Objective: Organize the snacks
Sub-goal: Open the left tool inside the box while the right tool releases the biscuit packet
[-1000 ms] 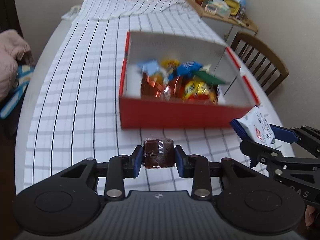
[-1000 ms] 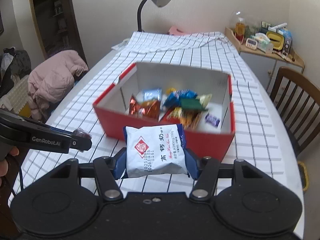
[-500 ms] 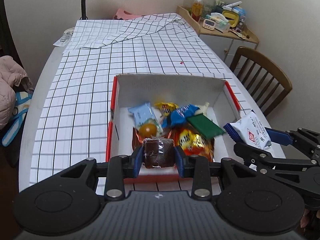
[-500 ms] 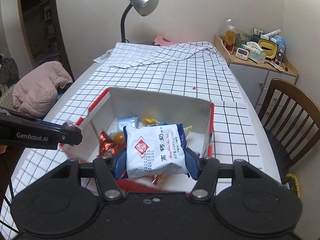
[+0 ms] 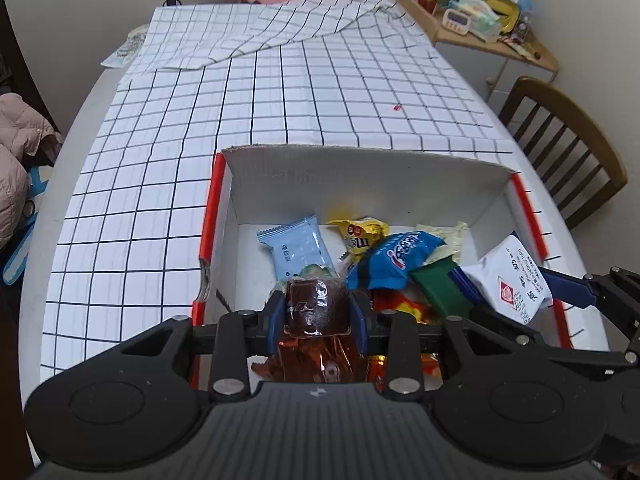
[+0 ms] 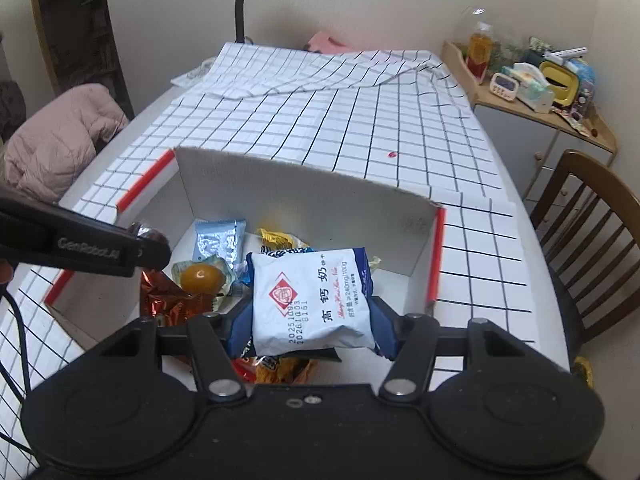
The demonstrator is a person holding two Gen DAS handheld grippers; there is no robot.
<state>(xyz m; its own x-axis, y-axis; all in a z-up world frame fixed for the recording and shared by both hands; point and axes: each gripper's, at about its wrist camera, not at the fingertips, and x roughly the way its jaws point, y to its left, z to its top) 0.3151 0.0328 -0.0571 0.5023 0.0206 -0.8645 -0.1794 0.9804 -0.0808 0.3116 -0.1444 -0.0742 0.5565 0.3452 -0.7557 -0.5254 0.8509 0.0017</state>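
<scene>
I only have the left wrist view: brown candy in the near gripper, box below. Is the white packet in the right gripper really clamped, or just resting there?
Observer: Clamped. The right wrist view shows the white packet squeezed between both blue pads of the right gripper, above the box.
Operator: My candy hides part of the pile. What is there?
Observer: A round orange sweet in a clear wrapper, lying against a copper foil packet.
Operator: Is the left gripper over the box?
Observer: Yes. Seen from the right, the left gripper and its brown candy hang over the box's left side.
</scene>
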